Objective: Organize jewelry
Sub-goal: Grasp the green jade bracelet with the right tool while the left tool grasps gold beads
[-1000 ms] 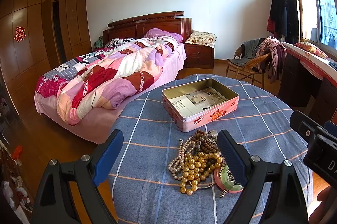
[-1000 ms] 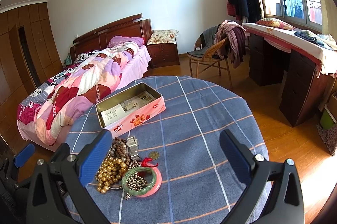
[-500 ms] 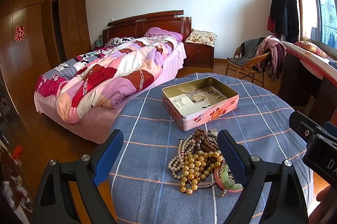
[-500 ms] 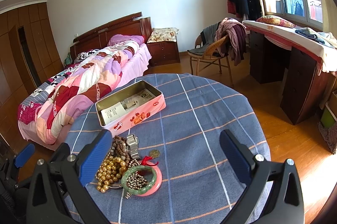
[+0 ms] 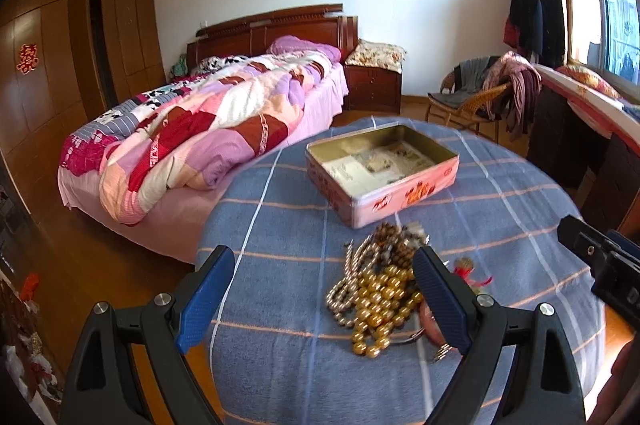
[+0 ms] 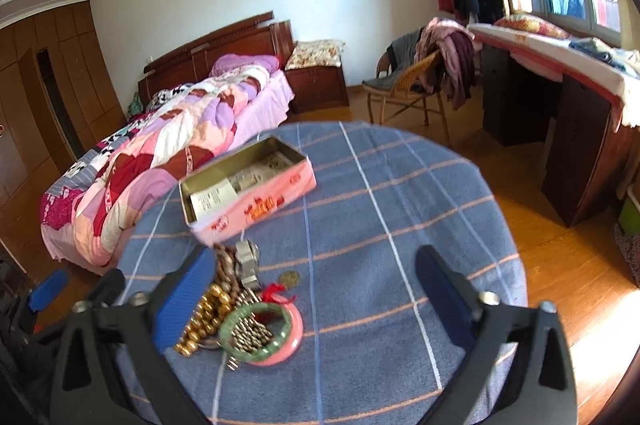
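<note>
A pile of jewelry (image 5: 380,289) lies on the round table with a blue checked cloth (image 5: 280,217): gold beads, pearl strands, brown beads. In the right wrist view the pile (image 6: 224,305) also shows a green and pink bangle (image 6: 276,341), a metal watch (image 6: 248,261) and a coin (image 6: 289,279). An open pink tin (image 5: 384,173) with paper inside stands behind the pile; it also shows in the right wrist view (image 6: 248,193). My left gripper (image 5: 324,301) is open, above the pile's left part. My right gripper (image 6: 312,297) is open, above the pile's right side.
A bed with a patchwork quilt (image 5: 192,137) stands beyond the table's left edge. A wicker chair draped with clothes (image 6: 424,81) and a dark desk (image 6: 560,113) stand to the right. The table edge (image 6: 516,265) drops to wooden floor.
Both grippers have moved forward and lower toward the jewelry pile, which now looks larger and closer. Both remain open. Nothing on the table has moved.
</note>
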Motion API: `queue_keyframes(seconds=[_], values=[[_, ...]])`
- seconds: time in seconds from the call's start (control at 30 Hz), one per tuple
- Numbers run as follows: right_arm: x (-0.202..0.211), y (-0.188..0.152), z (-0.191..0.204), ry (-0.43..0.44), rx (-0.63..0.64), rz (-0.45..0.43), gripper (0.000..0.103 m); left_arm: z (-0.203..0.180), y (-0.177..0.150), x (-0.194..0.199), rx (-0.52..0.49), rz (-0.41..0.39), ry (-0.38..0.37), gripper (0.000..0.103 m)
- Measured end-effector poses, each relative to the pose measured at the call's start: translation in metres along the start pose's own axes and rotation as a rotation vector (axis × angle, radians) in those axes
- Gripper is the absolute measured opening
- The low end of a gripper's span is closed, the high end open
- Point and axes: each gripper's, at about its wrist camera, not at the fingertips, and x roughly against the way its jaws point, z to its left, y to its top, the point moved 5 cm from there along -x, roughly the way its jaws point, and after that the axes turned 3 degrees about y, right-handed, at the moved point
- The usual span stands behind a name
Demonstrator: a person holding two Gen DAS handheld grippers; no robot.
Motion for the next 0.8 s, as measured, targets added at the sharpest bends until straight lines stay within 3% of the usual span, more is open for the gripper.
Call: queue_keyframes(seconds=[0.07,0.17,0.3,0.57,0.67,0.7,0.8], values=[[-0.011,-0.012,-0.004,0.055,-0.007,0.067,0.072,0.007,-0.009,-0.010,-0.002,0.028,0.006,0.091],[-0.023,-0.030,0.001,0.159,-0.021,0.150,0.072,0.020,-0.022,-0.022,-0.001,0.067,0.031,0.091],[-0.034,-0.044,0.025,0.227,0.044,0.216,0.078,0.031,-0.034,-0.033,-0.007,0.097,0.070,0.091],[-0.070,-0.065,0.035,0.208,0.104,0.341,0.080,0.033,-0.034,-0.038,-0.020,0.089,0.051,0.091],[-0.071,-0.063,0.031,0.171,0.156,0.326,0.050,0.029,-0.034,-0.041,-0.035,0.086,0.021,0.091],[-0.071,-0.062,0.029,0.170,0.156,0.325,0.035,0.026,-0.034,-0.042,-0.042,0.086,0.005,0.091],[-0.070,-0.056,0.016,0.218,0.089,0.330,0.019,0.016,-0.034,-0.044,-0.055,0.086,-0.063,0.091]])
